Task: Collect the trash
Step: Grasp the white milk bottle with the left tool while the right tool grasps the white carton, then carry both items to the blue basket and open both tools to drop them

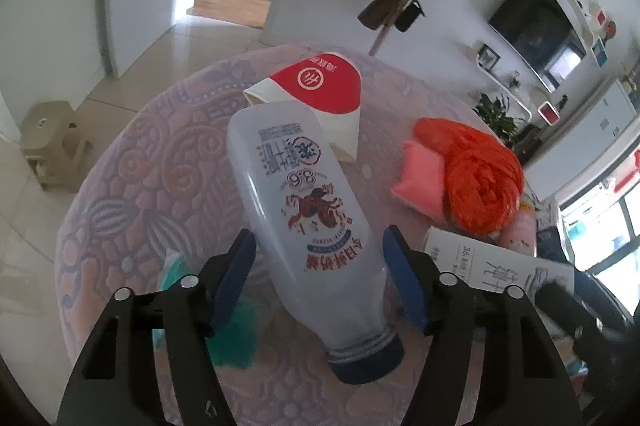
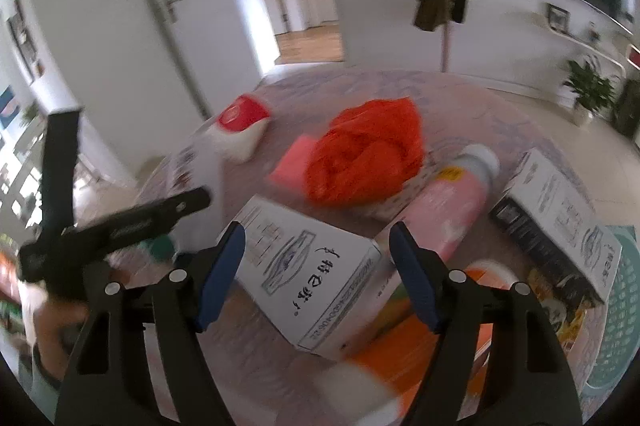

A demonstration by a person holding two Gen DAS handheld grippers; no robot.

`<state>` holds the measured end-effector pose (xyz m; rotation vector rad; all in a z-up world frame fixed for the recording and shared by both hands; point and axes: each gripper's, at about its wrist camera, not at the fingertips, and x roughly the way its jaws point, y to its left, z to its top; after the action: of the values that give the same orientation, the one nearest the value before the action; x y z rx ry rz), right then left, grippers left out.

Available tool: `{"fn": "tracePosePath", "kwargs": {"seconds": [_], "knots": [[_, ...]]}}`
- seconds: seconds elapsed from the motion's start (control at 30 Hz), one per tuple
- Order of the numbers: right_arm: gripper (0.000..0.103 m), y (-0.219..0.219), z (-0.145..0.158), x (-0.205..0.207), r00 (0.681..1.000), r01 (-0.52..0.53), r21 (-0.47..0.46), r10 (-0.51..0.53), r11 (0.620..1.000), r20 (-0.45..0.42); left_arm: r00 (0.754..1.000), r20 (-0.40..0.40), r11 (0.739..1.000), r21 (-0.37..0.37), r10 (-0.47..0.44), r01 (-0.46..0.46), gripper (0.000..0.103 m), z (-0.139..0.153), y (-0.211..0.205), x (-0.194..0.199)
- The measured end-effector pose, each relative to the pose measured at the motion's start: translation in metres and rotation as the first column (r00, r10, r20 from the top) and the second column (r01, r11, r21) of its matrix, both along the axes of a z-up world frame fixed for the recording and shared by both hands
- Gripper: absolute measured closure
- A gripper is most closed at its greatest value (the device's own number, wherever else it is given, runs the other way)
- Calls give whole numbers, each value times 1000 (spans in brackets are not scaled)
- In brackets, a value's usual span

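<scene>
My left gripper (image 1: 320,278) is spread wide w/ the translucent plastic milk bottle w/ dark blue cap (image 1: 304,218) between the pads, not clamped; long axis runs near-to-far, cap nearest. Right gripper (image 2: 316,274) is also spread, over the white printed carton (image 2: 308,274).

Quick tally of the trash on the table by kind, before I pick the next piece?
Plastic bottles: 2 (white milk bottle, pink bottle)
Milk cartons: 2 (near carton, far carton)
Paper cup: 1
Orange bag: 1
Pink sponge: 1
Total: 7
</scene>
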<state>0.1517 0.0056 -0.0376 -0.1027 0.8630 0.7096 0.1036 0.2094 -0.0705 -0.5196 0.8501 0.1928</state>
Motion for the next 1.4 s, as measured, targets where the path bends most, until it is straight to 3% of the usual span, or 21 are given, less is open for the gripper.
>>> {"fn": "tracePosePath", "kwargs": {"seconds": [0.23,0.33,0.47,0.67,0.83,0.93,1.0,1.07,1.27,1.4], "knots": [[32,7,-11,-52,994,-98,-10,97,995,-57,999,-4,999,-13,-37,37,46,2,-1,-13],[32,14,-16,-66,997,-79,-84,80,993,9,999,-19,999,11,-41,41,46,4,-1,-18],[32,22,-22,-64,995,-58,-164,70,985,72,999,-31,999,35,-39,40,46,6,2,-21],[32,32,-37,-46,994,-63,-215,80,975,74,998,-35,998,46,-49,51,44,4,0,-17],[31,30,-57,-38,992,-119,-146,111,982,-62,997,-57,998,42,-51,53,43,-4,-2,-10],[34,27,-62,-40,994,-99,-143,92,985,-59,997,-58,997,50,-53,56,43,-7,-4,-9],[44,26,-64,-42,996,-81,-142,74,986,-55,997,-60,996,66,-54,58,43,-7,-6,-9],[48,24,-63,-45,998,-67,-149,63,987,-27,997,-55,996,69,-55,59,44,-7,-9,-10],[49,5,-38,-44,1000,-20,-48,19,999,-21,997,59,998,41,-40,38,44,14,-12,-26],[49,-17,-2,-47,999,27,34,-28,999,45,985,154,996,44,-77,71,44,44,-24,-36]]}}
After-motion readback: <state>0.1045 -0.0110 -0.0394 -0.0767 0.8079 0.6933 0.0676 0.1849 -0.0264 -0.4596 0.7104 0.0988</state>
